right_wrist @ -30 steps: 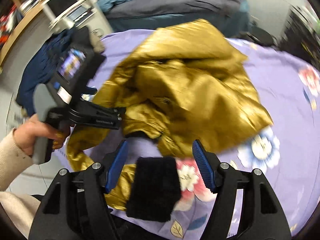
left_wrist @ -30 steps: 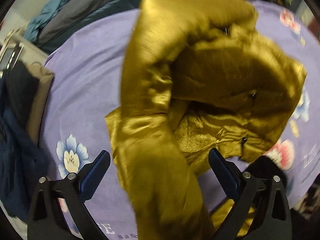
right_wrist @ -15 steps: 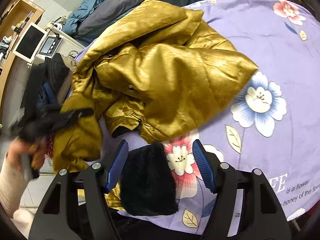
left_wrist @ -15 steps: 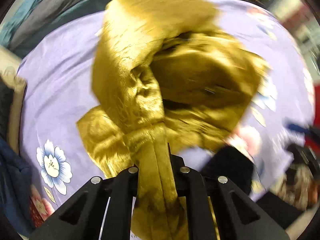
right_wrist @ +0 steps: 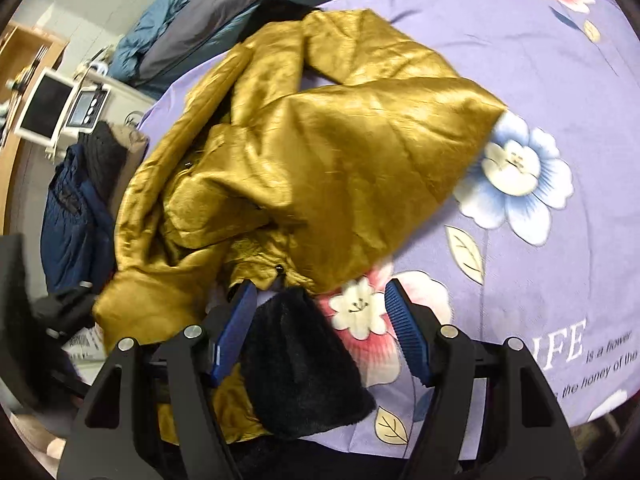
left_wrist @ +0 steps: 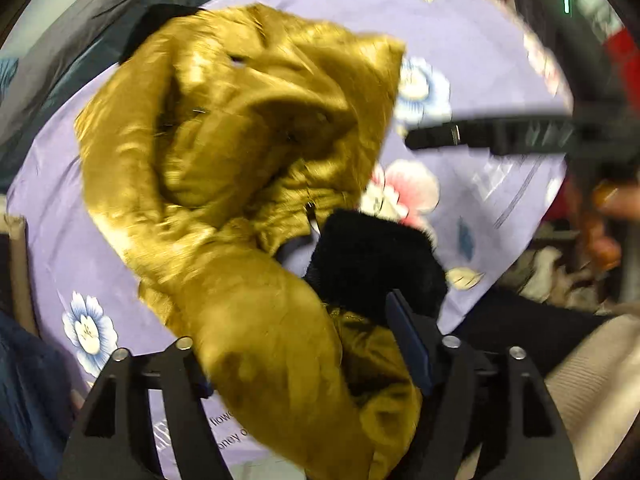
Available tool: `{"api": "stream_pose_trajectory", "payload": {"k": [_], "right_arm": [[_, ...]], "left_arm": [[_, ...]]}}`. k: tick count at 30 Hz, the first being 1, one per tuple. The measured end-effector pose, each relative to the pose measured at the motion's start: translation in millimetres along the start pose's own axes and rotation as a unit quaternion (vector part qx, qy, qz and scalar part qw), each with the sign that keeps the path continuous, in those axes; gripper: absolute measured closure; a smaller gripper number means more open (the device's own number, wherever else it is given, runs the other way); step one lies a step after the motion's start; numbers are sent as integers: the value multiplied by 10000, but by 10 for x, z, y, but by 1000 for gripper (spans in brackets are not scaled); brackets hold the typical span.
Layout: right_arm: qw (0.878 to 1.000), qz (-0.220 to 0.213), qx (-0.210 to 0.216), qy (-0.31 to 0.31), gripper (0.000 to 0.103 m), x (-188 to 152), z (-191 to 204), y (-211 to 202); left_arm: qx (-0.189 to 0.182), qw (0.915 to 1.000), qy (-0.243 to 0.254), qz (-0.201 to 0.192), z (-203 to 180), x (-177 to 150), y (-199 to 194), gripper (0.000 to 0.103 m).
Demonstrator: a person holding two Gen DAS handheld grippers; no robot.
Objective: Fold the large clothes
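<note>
The left gripper (left_wrist: 304,356) has just been opening its jaws, with a gold sleeve (left_wrist: 272,340) slack between them. The right gripper (right_wrist: 316,328) gapes over the black fur cuff (right_wrist: 304,368). Beyond, the gold jacket (right_wrist: 320,152) lies crumpled across the purple floral sheet (right_wrist: 560,80).

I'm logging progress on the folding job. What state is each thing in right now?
Gold jacket: crumpled on the bed, unfolded, one sleeve lying between the left tool's fingers.
Black fur cuff: at the bed's near edge, between the right tool's fingers.
Left tool: open, jaws have just been opening, pads not pressing the sleeve.
Right tool: open, not gripping.
Purple floral bedsheet: spread flat.
</note>
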State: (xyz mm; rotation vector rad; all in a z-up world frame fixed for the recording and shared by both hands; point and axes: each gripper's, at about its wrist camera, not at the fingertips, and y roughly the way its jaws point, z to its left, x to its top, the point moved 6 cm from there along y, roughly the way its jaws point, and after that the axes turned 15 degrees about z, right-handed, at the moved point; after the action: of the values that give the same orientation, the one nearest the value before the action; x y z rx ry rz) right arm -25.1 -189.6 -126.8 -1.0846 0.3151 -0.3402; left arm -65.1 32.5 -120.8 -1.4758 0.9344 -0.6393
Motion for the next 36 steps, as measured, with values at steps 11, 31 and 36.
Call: {"api": "stream_pose_trajectory", "payload": {"k": [11,31,36], "right_arm": [[9910,-158,541,1213,36,-56,-517,-18],[9634,102,1272,2357,36,-340,-767,565],[9684,116,1049,2259,36,-427,-835,546]], "left_arm": [[926,9872,-466,-1213,840,460,-973,6],[1310,9672,2001,851,-589,2498,959,10],[1734,9600,1996,924,-612,2573,1233,73]]}}
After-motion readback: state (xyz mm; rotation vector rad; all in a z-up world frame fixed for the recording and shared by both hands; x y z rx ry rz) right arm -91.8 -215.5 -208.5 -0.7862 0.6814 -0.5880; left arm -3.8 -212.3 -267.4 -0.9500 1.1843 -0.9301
